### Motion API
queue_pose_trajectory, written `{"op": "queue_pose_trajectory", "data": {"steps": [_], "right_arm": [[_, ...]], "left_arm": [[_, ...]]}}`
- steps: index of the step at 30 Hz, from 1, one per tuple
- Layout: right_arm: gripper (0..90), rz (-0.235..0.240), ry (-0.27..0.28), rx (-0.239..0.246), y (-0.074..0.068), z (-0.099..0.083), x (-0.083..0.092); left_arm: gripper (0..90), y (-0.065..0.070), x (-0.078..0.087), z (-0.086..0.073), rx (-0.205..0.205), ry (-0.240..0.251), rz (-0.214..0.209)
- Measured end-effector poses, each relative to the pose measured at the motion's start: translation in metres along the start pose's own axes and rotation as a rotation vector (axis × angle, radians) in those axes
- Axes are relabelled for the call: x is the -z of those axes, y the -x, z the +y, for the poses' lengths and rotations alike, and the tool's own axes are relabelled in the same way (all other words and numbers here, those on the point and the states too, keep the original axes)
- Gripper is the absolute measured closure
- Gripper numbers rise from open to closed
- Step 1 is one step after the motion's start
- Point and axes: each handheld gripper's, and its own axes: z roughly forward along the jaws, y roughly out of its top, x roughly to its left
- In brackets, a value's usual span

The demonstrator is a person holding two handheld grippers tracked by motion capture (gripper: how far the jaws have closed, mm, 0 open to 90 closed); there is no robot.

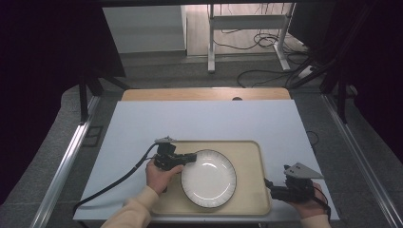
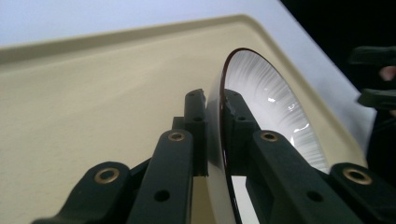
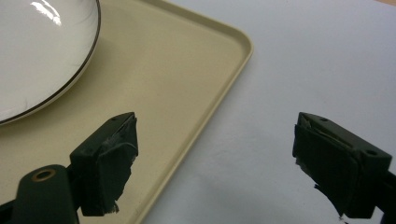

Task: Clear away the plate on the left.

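Note:
A white plate (image 1: pixel 209 178) with a thin dark rim lies on a beige tray (image 1: pixel 247 152) near the table's front edge. My left gripper (image 1: pixel 191 156) reaches in from the left and is shut on the plate's left rim. In the left gripper view the rim of the plate (image 2: pixel 271 98) is pinched between the two jaws of my left gripper (image 2: pixel 212 100), above the tray (image 2: pixel 93 93). My right gripper (image 1: pixel 268 185) stands open at the tray's front right corner. Its jaws (image 3: pixel 215 140) straddle the edge of the tray (image 3: pixel 163 70), holding nothing, with the plate (image 3: pixel 42 51) off to the left.
The tray rests on a pale sheet (image 1: pixel 199 118) that covers a wooden tabletop (image 1: pixel 204 94). Metal rails (image 1: pixel 66 161) run along both sides of the table. Behind it stand desk legs (image 1: pixel 211 42) with cables on the floor. The other gripper (image 2: pixel 373 74) shows far right in the left gripper view.

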Motion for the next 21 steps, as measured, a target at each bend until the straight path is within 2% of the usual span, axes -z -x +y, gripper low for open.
{"op": "queue_pose_trajectory", "data": {"steps": [3,5,7,9,11,14,16,17,21], "right_arm": [[14.4,0.000,-0.001,0.000,0.000,0.000,0.000],[14.4,0.003,-0.001,0.000,0.000,0.000,0.000],[14.4,0.004,-0.001,0.000,0.000,0.000,0.000],[14.4,0.005,-0.001,-0.002,0.000,0.000,0.000],[14.4,0.005,0.000,-0.001,0.000,0.000,0.000],[14.4,0.005,0.000,-0.001,0.000,0.000,0.000],[14.4,0.005,0.001,-0.002,0.000,0.000,0.000],[14.4,0.005,0.001,-0.002,0.000,0.000,0.000],[14.4,0.005,0.002,-0.001,0.000,0.000,0.000]], "left_arm": [[81.9,-0.006,-0.004,-0.002,0.008,-0.030,0.018],[81.1,-0.010,-0.006,-0.005,0.023,-0.040,0.013],[78.5,-0.013,-0.008,-0.006,0.018,-0.070,0.024],[75.8,-0.013,-0.010,-0.008,0.014,-0.078,0.031],[69.8,-0.014,-0.011,-0.007,0.038,-0.089,0.018],[61.2,-0.014,-0.009,-0.005,0.044,-0.089,0.011],[55.5,-0.013,-0.006,-0.003,0.037,-0.064,0.002],[52.3,-0.011,-0.003,-0.001,0.042,-0.046,0.006],[37.5,-0.011,0.007,0.005,0.043,-0.029,0.058]]}}
